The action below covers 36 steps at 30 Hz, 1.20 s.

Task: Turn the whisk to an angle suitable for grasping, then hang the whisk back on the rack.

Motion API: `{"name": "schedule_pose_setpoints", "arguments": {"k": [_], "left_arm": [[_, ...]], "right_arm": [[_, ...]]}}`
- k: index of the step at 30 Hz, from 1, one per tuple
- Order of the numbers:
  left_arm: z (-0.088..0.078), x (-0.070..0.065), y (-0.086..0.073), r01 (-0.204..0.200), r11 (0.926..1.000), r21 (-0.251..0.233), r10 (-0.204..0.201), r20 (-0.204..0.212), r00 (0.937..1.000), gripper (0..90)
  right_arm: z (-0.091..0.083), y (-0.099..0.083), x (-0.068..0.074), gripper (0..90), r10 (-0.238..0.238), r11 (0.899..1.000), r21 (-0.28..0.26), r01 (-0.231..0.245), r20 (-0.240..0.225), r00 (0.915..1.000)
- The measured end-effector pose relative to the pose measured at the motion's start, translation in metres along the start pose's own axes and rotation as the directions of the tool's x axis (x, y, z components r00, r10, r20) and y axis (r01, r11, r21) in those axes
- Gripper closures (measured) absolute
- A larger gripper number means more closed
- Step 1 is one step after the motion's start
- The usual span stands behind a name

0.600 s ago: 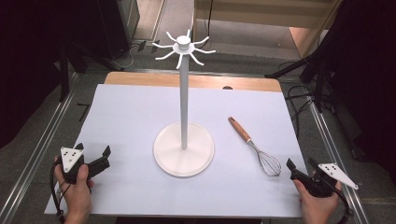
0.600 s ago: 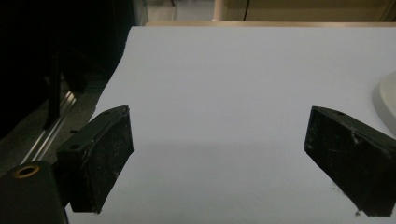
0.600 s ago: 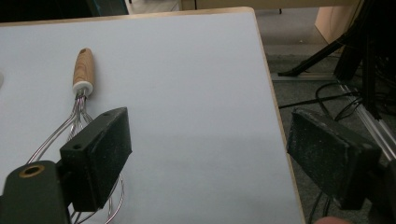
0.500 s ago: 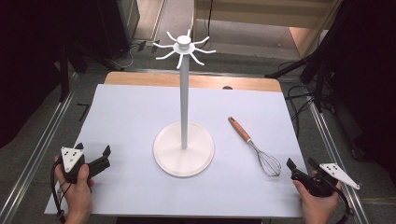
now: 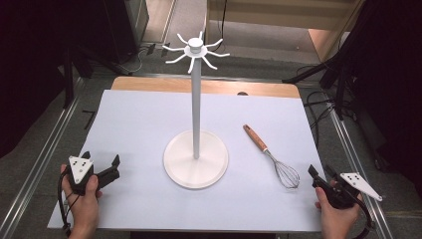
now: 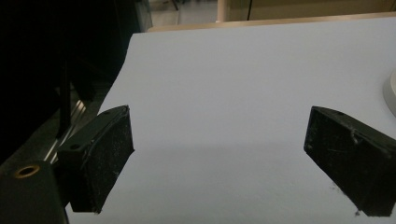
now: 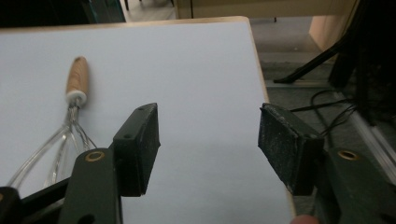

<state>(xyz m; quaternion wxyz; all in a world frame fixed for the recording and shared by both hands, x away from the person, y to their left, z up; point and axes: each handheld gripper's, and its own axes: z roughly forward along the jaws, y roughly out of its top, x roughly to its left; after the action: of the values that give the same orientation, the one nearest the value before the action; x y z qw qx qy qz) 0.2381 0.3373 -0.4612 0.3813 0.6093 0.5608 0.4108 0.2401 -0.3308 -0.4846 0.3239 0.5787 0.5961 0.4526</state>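
Note:
A wire whisk (image 5: 273, 157) with a wooden handle lies flat on the pale sheet, right of a tall white stand (image 5: 196, 99) with hooks spreading from its top. My right gripper (image 5: 321, 172) rests near the table's front right corner, just right of the whisk's wire head, and is open with nothing between its pads. In the right gripper view its own jaws (image 7: 208, 126) stand apart over bare sheet, with the whisk (image 7: 70, 126) to their left. My left gripper (image 5: 102, 160) sits at the front left, open and holding nothing; its pads (image 6: 109, 154) frame bare sheet.
The stand's round base (image 5: 196, 169) sits mid-table, and its rim (image 6: 391, 93) shows at the right edge of the left gripper view. The pale sheet (image 5: 139, 124) covers the wooden table. Metal rails (image 5: 40, 159) run along both sides, and cables (image 5: 323, 107) lie on the floor at the right.

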Motion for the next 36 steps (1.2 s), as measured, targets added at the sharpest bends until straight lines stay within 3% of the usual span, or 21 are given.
{"name": "schedule_pose_setpoints", "arguments": {"k": [2, 4, 8, 10, 11, 13, 14, 15, 20, 27, 31, 36], "left_arm": [[0.000, 0.000, 0.000, -0.001, 1.0000, -0.001, 0.001, -0.001, 1.0000, 8.6], [-0.001, 0.000, 0.000, 0.001, 1.0000, 0.000, -0.001, -0.006, 1.0000, 8.6], [0.000, 0.000, 0.000, 0.011, 0.9999, 0.007, -0.011, -0.013, 0.9999, 8.7], [0.001, 0.000, 0.000, 0.011, 0.9999, 0.009, -0.011, -0.014, 0.9998, 8.7], [0.000, 0.000, 0.000, 0.010, 0.9999, 0.008, -0.010, -0.016, 0.9998, 8.7], [0.000, -0.001, 0.000, 0.003, 1.0000, 0.008, -0.003, -0.018, 0.9998, 8.7], [0.000, -0.001, 0.000, 0.003, 1.0000, 0.008, -0.003, -0.018, 0.9998, 8.7], [0.001, -0.001, 0.000, -0.004, 0.9999, 0.017, 0.005, -0.023, 0.9997, 8.8], [0.001, -0.003, 0.000, -0.016, 0.9997, 0.016, 0.016, -0.033, 0.9993, 9.1], [0.001, -0.003, -0.001, -0.013, 0.9999, 0.009, 0.014, -0.035, 0.9993, 9.1], [0.001, -0.005, -0.001, -0.032, 0.9994, 0.012, 0.032, -0.046, 0.9984, 9.2], [0.000, -0.004, -0.001, -0.022, 0.9998, 0.002, 0.022, -0.045, 0.9988, 9.3]], "right_arm": [[-0.001, 0.002, 0.001, 39.9, -0.047, 0.999, 0.022, 0.047, 0.024, 0.9986], [-0.003, 0.006, 0.002, 38.4, -0.048, 0.998, 0.038, 0.047, 0.038, 0.9981], [-0.006, 0.014, -0.003, 40.2, -0.033, 0.999, 0.030, 0.034, -0.041, 0.9986], [-0.005, 0.015, -0.005, 41.5, -0.028, 0.999, 0.037, 0.030, -0.054, 0.9982], [-0.005, 0.016, -0.005, 38.6, -0.018, 0.999, 0.048, 0.020, -0.041, 0.9990], [-0.005, 0.018, -0.004, 18.1, 0.042, 0.995, 0.091, -0.040, -0.028, 0.9987], [-0.005, 0.018, -0.004, 18.1, 0.042, 0.995, 0.091, -0.040, -0.028, 0.9987], [-0.006, 0.021, -0.003, 17.8, 0.033, 0.994, 0.107, -0.025, -0.069, 0.9971], [-0.007, 0.029, 0.001, 14.8, 0.036, 0.992, 0.127, -0.021, -0.116, 0.9926], [-0.004, 0.039, 0.004, 15.5, -0.013, 0.985, 0.172, 0.034, -0.120, 0.9926], [0.001, 0.047, 0.010, 22.3, -0.060, 0.977, 0.193, 0.089, -0.152, 0.9866], [0.010, 0.054, 0.017, 26.5, -0.084, 0.971, 0.208, 0.120, -0.175, 0.9810]]}}
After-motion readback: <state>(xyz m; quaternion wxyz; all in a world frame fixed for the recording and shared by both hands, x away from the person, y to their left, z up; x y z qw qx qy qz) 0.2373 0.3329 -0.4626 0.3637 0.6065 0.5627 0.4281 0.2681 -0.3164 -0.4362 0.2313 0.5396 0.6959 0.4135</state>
